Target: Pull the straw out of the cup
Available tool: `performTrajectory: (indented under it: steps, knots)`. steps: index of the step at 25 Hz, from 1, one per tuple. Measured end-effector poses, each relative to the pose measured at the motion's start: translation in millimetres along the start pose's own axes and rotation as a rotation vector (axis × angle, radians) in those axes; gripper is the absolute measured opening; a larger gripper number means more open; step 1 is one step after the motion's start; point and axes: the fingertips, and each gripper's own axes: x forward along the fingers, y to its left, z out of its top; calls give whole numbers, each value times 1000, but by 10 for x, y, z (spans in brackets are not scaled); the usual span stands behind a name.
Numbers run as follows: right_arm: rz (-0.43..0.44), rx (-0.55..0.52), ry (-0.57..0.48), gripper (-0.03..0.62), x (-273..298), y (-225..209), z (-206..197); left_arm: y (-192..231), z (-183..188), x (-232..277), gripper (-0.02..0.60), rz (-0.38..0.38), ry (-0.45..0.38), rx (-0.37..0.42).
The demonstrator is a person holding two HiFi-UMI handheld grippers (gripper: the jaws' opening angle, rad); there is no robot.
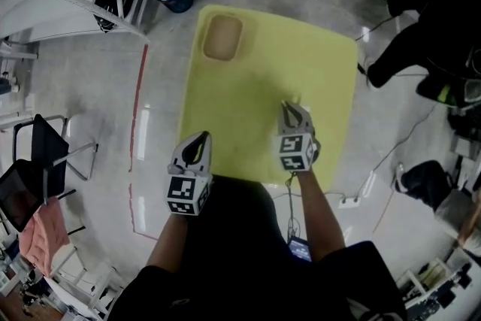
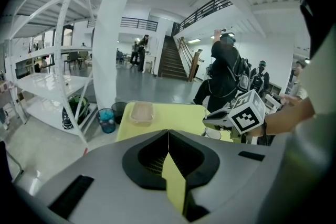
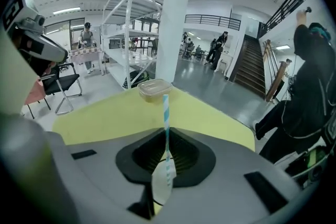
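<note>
right gripper (image 3: 167,132) jaws clamp the striped straw (image 3: 166,112) — left gripper (image 2: 168,136) jaws shut, empty.

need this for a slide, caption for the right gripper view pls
Right tongs closed on a blue-striped straw above a yellow table with a plastic container at its far end.

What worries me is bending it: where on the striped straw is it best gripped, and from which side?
Grip the straw on its shaft just above the white cup, coming from above on the near side, fingers either side. It stands upright and thin, so a low pinch should allow a straight upward pull. The right gripper pinches it that way.
</note>
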Motion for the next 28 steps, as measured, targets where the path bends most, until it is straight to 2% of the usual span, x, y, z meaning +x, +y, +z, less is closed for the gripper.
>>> performTrajectory:
  steps: [7,12,21,28]
  knots:
    - [-28,23,-36,35,-171,-54,128,-64,128,26,44,-49,-10,27]
    - [-74,92,-82,35,-366,-176,234,-164,274,74,44,-101,-30,60]
    - [-159,442,-220,35,-795,-561,231,-473,498,159,44,-206,-57,112]
    - [-230,591,-312,34,-1031,-642,231,-724,616,286,44,-304,-74,160]
